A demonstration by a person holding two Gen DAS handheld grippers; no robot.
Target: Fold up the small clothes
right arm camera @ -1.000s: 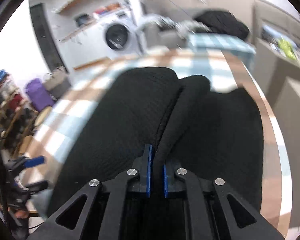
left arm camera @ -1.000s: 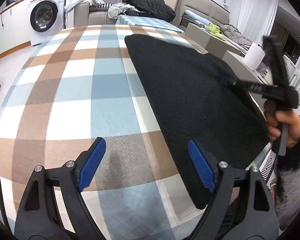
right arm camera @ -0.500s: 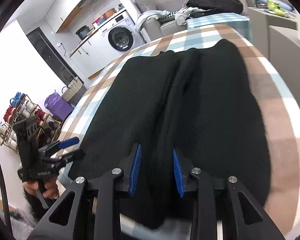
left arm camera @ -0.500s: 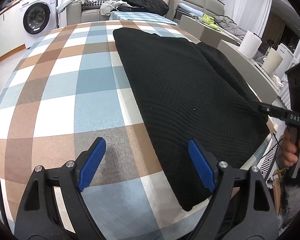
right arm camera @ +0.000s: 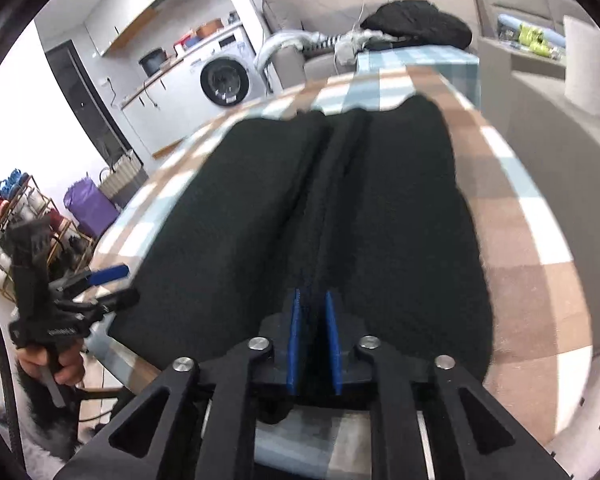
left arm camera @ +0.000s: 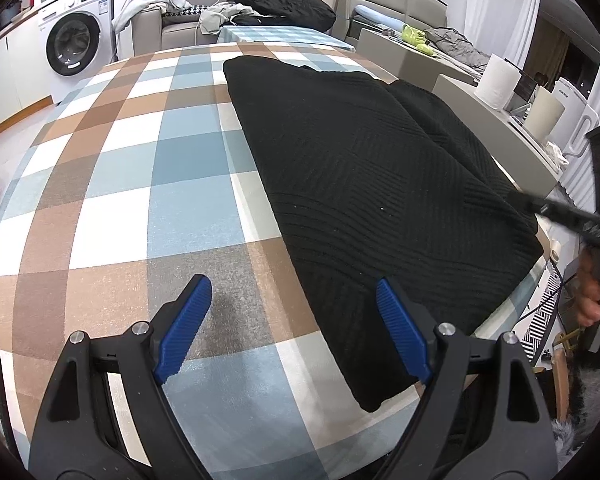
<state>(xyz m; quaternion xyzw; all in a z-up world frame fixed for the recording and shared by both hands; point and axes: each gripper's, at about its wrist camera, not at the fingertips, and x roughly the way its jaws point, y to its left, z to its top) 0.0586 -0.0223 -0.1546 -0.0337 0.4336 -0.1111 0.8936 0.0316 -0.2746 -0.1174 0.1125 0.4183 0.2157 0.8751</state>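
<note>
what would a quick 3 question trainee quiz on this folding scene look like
1. True or false: the left gripper is clamped on the black knit garment.
2. What is the right gripper doing? A) hanging open above the table B) pinching a ridge of the garment between nearly closed fingers C) holding a paper roll
3. Fill in: the garment lies on a ____ tablecloth.

Key
1. False: its blue pads are wide apart over the cloth, with only the garment's near corner by the right-hand pad.
2. B
3. Checked (blue, brown and white)
</note>
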